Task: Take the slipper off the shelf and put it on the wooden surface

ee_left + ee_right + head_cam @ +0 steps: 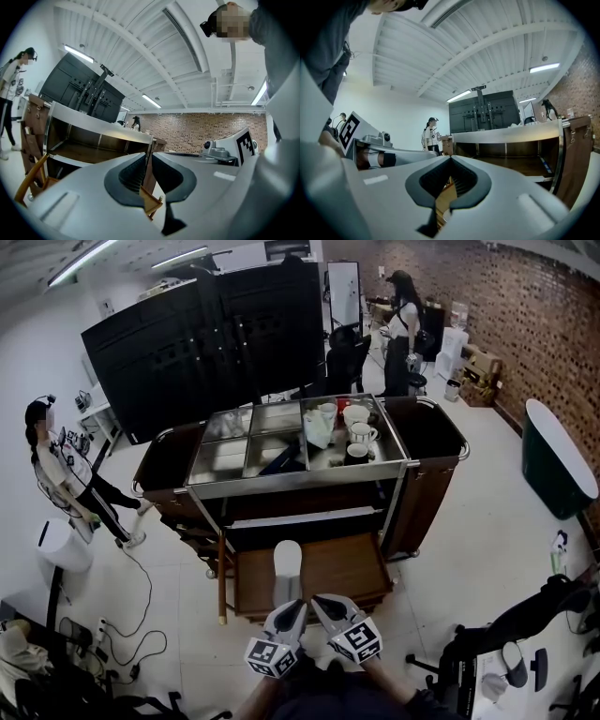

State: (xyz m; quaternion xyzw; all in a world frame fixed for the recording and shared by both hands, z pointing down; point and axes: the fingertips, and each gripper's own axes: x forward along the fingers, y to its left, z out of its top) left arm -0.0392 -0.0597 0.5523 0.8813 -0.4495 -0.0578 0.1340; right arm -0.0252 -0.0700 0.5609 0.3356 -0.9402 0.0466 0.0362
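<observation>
Slipper (287,566) resting on wooden surface (345,570) below service cart (300,480), visible in head view only; gripper views show left gripper (146,157) and right gripper (450,159) jaws pressed together, empty.

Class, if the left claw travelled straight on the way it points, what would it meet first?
Probably the cart, near its brown upright; the left claw points level at it. The slipper seems to lie below that line, though depth is unclear.
</observation>
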